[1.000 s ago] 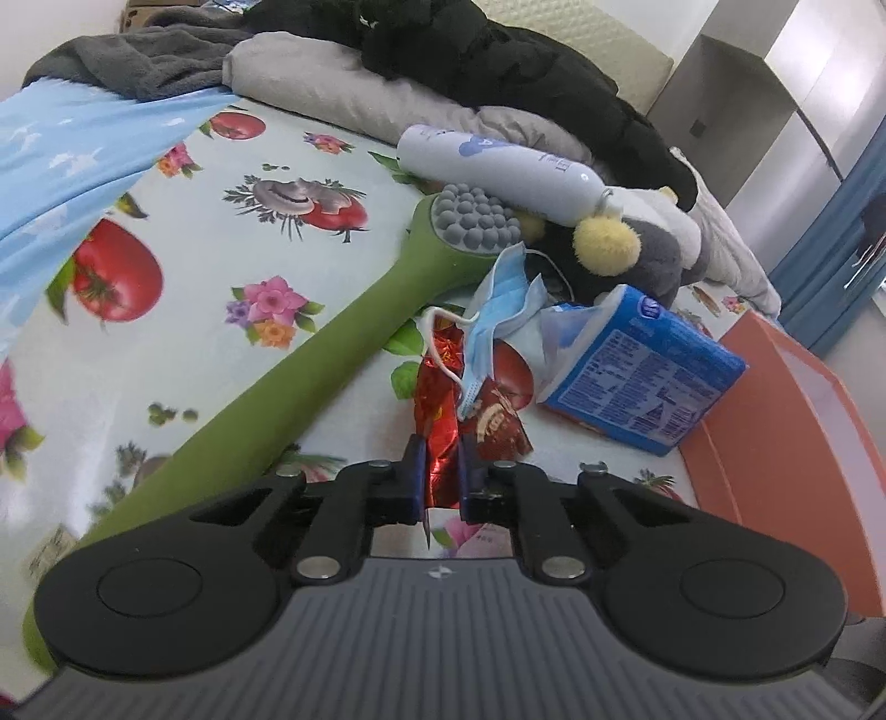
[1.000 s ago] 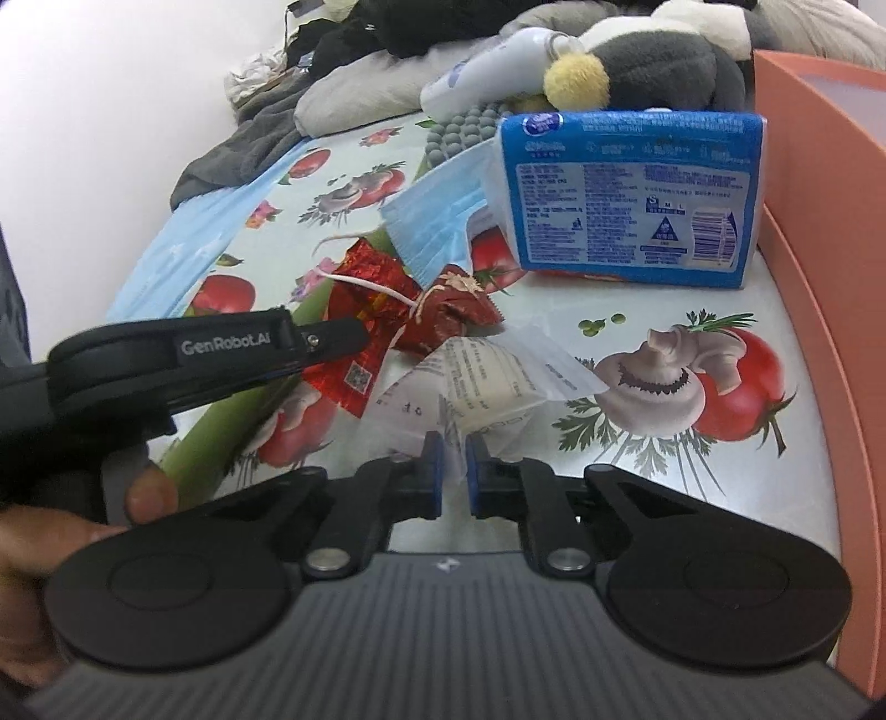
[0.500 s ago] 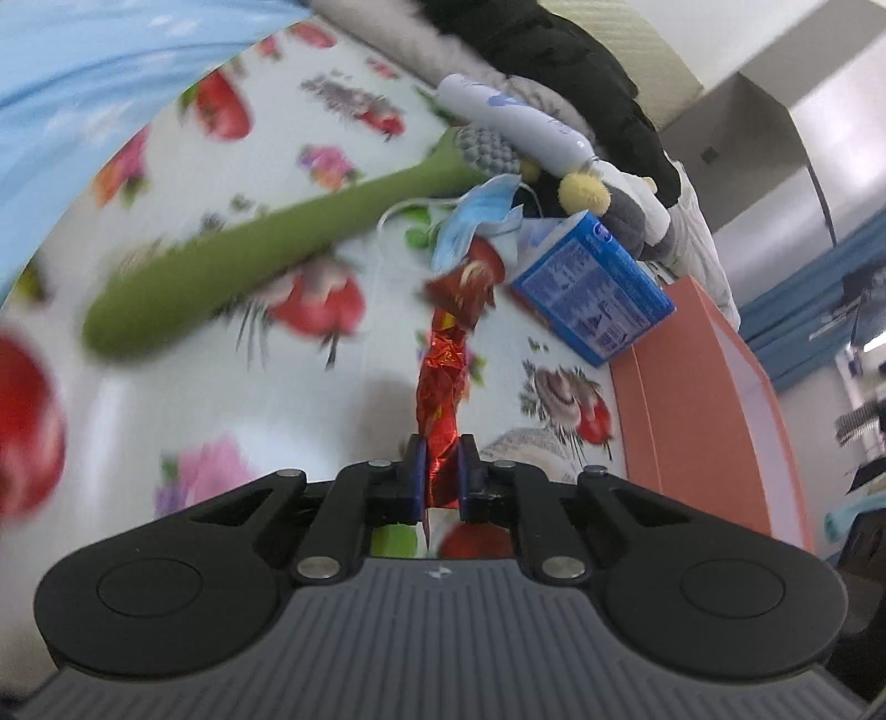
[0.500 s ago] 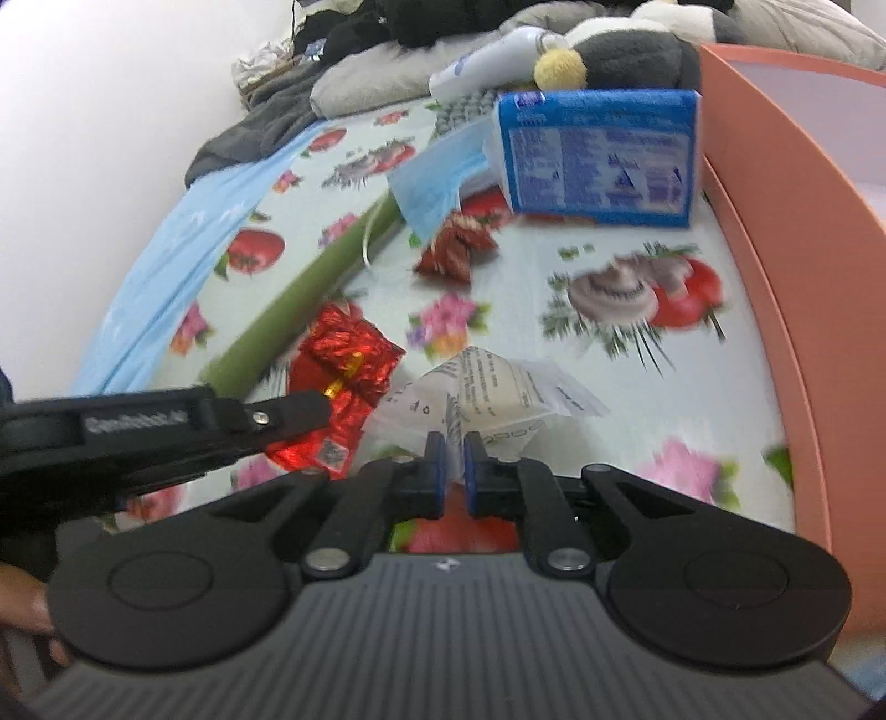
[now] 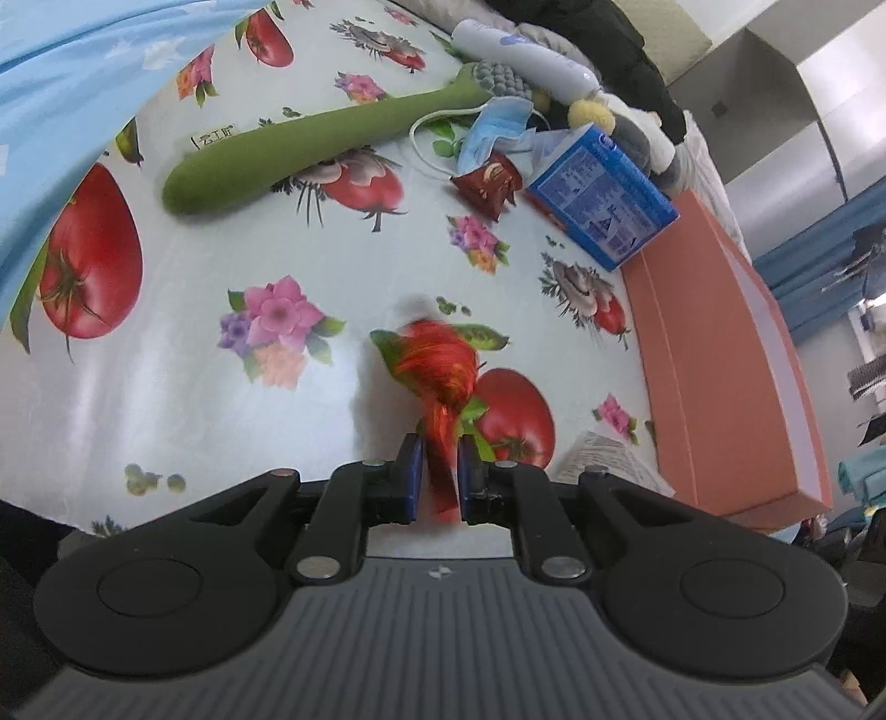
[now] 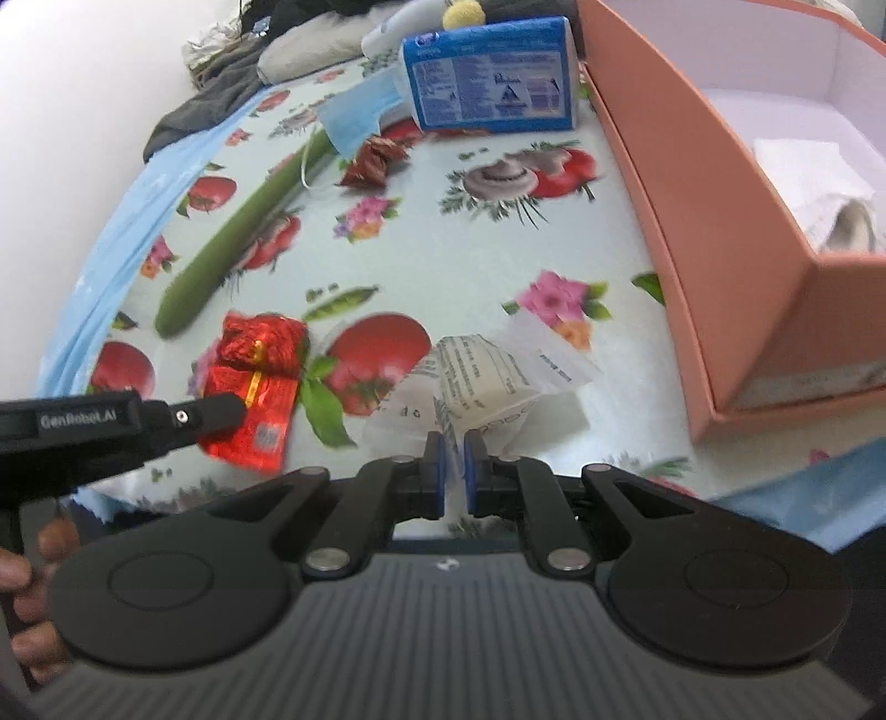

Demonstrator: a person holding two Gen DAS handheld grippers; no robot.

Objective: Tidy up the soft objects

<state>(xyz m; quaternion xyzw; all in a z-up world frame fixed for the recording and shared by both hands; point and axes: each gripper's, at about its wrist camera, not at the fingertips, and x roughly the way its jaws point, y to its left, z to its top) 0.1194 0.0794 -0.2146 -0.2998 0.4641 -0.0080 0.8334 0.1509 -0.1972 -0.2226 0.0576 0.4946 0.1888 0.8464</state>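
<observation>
1. The left gripper (image 5: pixel 437 476) is closed on a red foil wrapper (image 5: pixel 440 376); one end of the wrapper is pinched between the blue pads, and the rest hangs forward of the fingertips, motion-blurred, over the flowered tablecloth (image 5: pixel 166 387). From the right wrist view the same wrapper (image 6: pixel 257 382) shows crumpled, with the left gripper's fingertip (image 6: pixel 219 412) against its near side.
2. The right gripper (image 6: pixel 453 471) is clamped on a clear plastic packet with printed text (image 6: pixel 487 376). A thin edge of the packet sits between the pads, and the body of it fans out ahead and to the right of the fingers.
3. Part of a hand (image 6: pixel 25 603) holding the left gripper appears at the lower left edge of the right wrist view.
4. Just right of the packet stands an open salmon-pink box (image 6: pixel 720 232), with something white and crumpled inside.
5. Farther out, a long green massage stick (image 5: pixel 310 144) lies on the cloth.
6. Near its knobbed head lie a blue face mask (image 5: pixel 490 130) and a dark red snack wrapper (image 5: pixel 487 185).
7. A blue tissue pack (image 5: pixel 601 196) lies just beyond them, close to the box's far end.
8. Beyond that lie a white bottle (image 5: pixel 520 52) and a plush toy (image 5: pixel 637 124).
</observation>
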